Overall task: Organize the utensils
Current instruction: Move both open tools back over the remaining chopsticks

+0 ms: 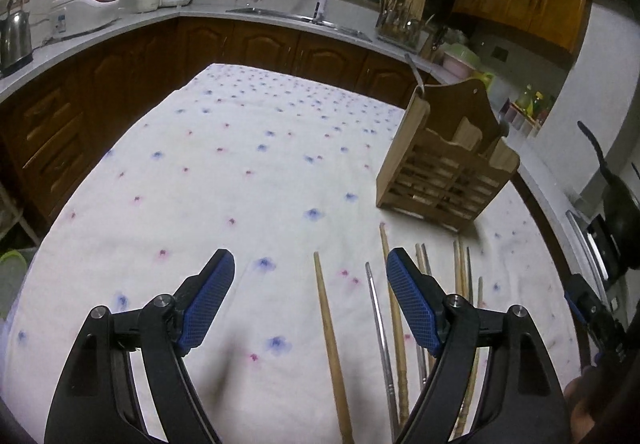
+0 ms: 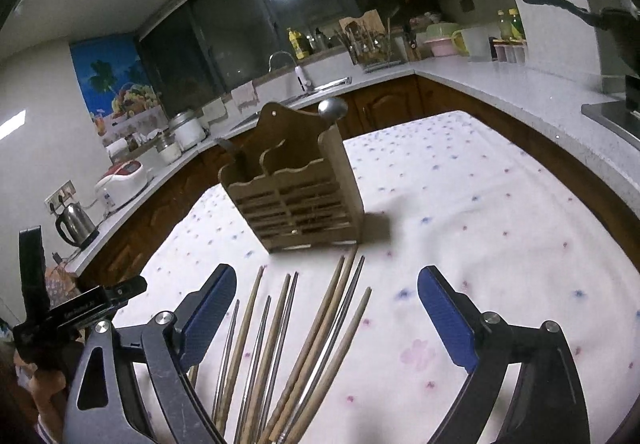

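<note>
With both the left gripper (image 1: pixel 310 294) and right gripper (image 2: pixel 327 302) wide open and empty, pinch one chopstick (image 2: pixel 338 328) near mid-length, then lift it toward the wooden holder (image 2: pixel 294 189).

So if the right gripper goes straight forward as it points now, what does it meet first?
Probably the wooden utensil holder, which stands ahead of the open right gripper. The chopsticks lie lower, on the cloth; depth is unclear.

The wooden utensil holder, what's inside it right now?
The wooden utensil holder holds a metal spoon sticking up at one end and a dark handle at the other. Its slatted walls hide anything lower.
</note>
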`<action>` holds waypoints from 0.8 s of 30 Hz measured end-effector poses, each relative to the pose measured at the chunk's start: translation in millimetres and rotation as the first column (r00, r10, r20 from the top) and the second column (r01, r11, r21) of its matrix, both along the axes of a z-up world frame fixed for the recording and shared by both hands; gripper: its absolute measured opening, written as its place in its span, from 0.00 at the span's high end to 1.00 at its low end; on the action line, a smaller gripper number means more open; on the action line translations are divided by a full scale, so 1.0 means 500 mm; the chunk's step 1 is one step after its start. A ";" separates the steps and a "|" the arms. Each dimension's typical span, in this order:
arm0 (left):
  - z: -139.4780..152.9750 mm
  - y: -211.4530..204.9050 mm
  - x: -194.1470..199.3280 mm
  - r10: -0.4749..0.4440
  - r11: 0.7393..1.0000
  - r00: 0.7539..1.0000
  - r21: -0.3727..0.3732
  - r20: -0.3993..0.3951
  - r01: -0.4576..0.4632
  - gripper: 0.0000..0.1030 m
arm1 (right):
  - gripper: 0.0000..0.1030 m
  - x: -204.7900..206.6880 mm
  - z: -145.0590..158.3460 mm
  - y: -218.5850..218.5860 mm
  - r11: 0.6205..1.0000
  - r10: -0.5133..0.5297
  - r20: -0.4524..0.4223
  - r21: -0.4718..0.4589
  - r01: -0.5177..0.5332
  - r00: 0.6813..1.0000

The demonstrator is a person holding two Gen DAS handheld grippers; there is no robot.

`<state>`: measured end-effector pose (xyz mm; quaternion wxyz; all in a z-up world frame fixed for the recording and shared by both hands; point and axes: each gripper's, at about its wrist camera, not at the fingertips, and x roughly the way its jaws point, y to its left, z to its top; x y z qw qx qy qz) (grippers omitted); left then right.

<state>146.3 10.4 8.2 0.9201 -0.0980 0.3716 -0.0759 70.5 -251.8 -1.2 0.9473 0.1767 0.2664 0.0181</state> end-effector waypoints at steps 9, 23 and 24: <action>-0.022 -0.001 0.010 0.015 1.000 0.998 0.026 -0.068 -0.013 0.22 | 0.10 0.011 -0.009 0.019 1.000 0.015 -0.025 -0.017 -0.016 1.000; -0.076 -0.029 0.059 -0.032 0.998 0.980 0.048 -0.194 0.043 0.39 | 0.54 0.103 -0.054 0.044 0.997 0.074 -0.145 0.009 -0.073 0.987; -0.083 -0.032 0.065 -0.036 0.998 0.978 0.051 -0.207 0.047 0.42 | 0.56 0.111 -0.059 0.046 0.997 0.077 -0.155 0.009 -0.076 0.985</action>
